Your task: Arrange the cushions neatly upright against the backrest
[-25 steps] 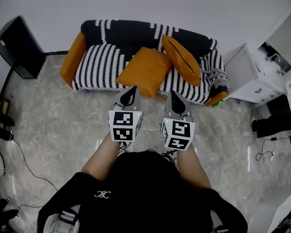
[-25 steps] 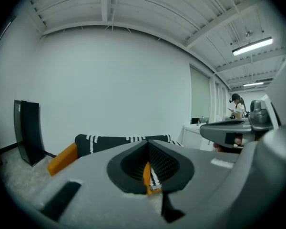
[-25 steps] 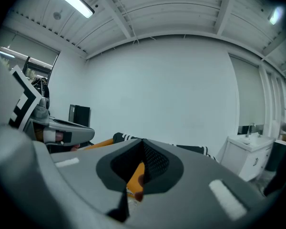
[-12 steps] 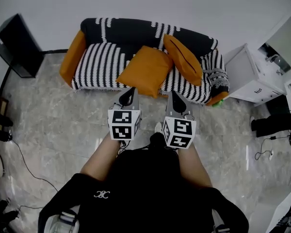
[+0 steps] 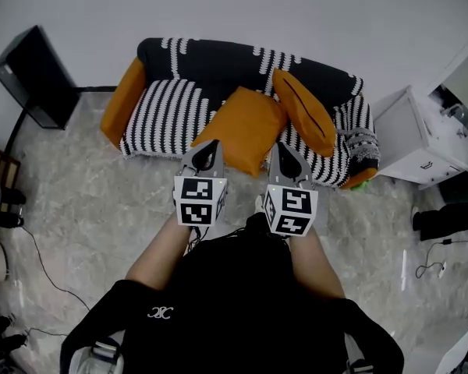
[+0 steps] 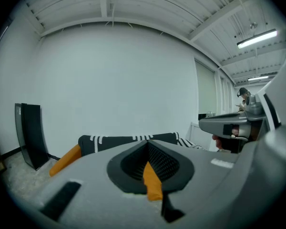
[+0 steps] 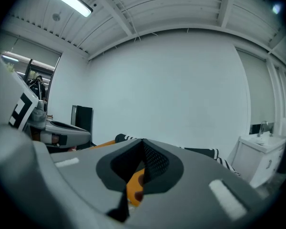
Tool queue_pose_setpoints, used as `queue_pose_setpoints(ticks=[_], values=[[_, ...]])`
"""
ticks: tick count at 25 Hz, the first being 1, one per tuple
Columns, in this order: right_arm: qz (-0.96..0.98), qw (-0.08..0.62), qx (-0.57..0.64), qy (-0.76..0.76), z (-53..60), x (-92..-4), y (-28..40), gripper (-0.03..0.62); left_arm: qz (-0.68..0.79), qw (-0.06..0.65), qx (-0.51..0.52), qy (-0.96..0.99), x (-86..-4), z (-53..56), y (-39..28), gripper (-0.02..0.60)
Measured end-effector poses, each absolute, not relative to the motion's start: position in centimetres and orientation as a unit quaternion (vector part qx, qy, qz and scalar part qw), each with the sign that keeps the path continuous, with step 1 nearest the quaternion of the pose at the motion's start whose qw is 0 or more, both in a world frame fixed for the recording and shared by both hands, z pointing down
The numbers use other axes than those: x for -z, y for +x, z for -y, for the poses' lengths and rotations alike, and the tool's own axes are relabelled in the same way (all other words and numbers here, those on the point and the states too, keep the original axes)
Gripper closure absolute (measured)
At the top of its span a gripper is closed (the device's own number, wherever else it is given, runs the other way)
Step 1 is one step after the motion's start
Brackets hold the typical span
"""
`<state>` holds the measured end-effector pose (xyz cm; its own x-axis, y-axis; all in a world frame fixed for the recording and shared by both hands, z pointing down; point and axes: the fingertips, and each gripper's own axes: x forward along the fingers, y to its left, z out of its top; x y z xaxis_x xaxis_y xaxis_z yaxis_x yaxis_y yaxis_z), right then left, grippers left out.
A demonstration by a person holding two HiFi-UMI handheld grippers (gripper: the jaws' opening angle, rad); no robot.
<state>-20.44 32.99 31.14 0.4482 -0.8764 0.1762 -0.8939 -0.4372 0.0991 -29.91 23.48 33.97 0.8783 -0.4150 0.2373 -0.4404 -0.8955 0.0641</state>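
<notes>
**Two orange cushions out of order on the striped sofa, both grippers clenched**

The black-and-white striped fabric sofa (image 5: 168,107) with orange armrests stands against the white wall and carries both cushions. The square orange fabric cushion (image 5: 246,127) lies tilted across the middle of the seat, with its lower corner reaching the seat's front edge. The second orange cushion (image 5: 304,111) stands on its edge at the right part of the sofa, leaning aslant on the black backrest. The two cushions sit just beside each other.

The left gripper (image 5: 212,143) and the right gripper (image 5: 281,149) are held side by side over the grey marble floor (image 5: 86,193), in front of the seat's front edge, pointing at the sofa. Each has its jaws clenched together with nothing gripped. Through each narrow slit only a sliver of orange shows.

A black upright panel (image 5: 31,76) stands off the sofa's left end, and a white cabinet (image 5: 409,135) off its right end.
</notes>
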Motion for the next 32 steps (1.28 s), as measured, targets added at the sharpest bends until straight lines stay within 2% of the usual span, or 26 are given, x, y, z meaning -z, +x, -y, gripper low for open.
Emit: queue_pose_setpoints(ticks=[7,13,21,27,32], values=[[0.539,0.086,-0.053,0.836,-27.5,-32.1,-11.3,0.588,0.23,0.101,-0.113,0.961,-35.3,-18.5,-21.2,0.575],[0.539,0.078,-0.092,0.833,-23.9,-33.9,-1.5,0.588,0.246,0.088,-0.144,0.954,-36.5,-15.0,-12.7,0.575],[0.567,0.107,-0.145,0.804,-18.3,-37.9,8.9,0.588,0.281,0.132,-0.189,0.932,-40.2,-10.3,-3.4,0.575],[0.591,0.142,-0.181,0.773,-14.9,-43.2,14.8,0.588,0.336,0.178,-0.23,0.896,-45.1,-7.7,-0.3,0.575],[0.596,0.175,-0.203,0.757,-11.7,-48.9,17.9,0.588,0.378,0.22,-0.255,0.862,-50.5,-5.8,-0.7,0.575]])
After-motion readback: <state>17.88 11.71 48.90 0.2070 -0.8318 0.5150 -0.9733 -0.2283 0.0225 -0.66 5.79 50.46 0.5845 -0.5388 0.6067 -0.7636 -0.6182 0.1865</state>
